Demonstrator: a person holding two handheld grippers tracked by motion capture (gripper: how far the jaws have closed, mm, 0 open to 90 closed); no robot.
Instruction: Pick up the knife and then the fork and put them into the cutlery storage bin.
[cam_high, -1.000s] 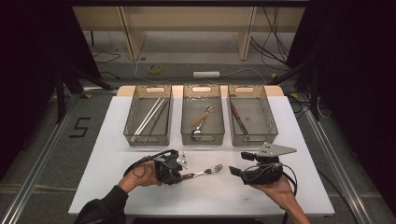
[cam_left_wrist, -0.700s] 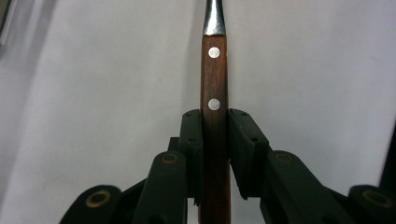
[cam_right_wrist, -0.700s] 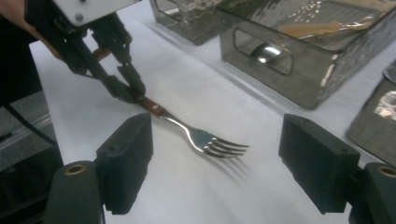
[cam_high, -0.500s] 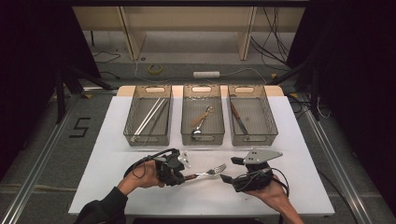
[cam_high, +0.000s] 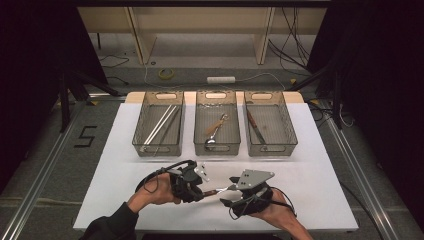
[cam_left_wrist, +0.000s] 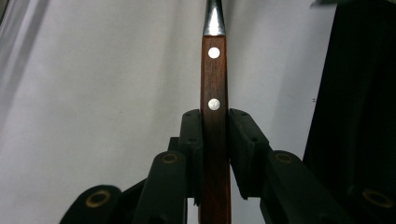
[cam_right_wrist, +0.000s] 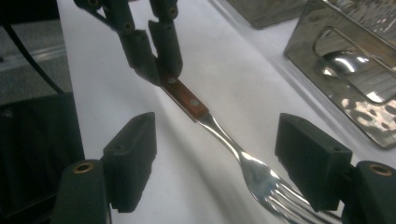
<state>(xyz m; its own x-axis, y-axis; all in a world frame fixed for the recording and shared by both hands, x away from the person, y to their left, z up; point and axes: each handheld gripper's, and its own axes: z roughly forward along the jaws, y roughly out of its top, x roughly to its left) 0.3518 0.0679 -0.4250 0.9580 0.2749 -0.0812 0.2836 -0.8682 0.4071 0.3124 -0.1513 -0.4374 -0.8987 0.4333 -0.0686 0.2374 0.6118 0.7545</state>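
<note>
High view: white table (cam_high: 125, 150) with three mesh trays along the back, leaving bare room up front. That is where the handover sits, clear of every edge. Left gripper (cam_left_wrist: 215, 135) is clamped on the fork's (cam_right_wrist: 219, 128) wooden handle, tines offered across. Right gripper (cam_right_wrist: 215, 154) has just been closing, jaws wide either side of the neck, untouched.

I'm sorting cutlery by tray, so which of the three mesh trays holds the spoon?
The middle tray holds the spoon. The left tray holds long pale sticks, and the right tray a dark-handled utensil.
</note>
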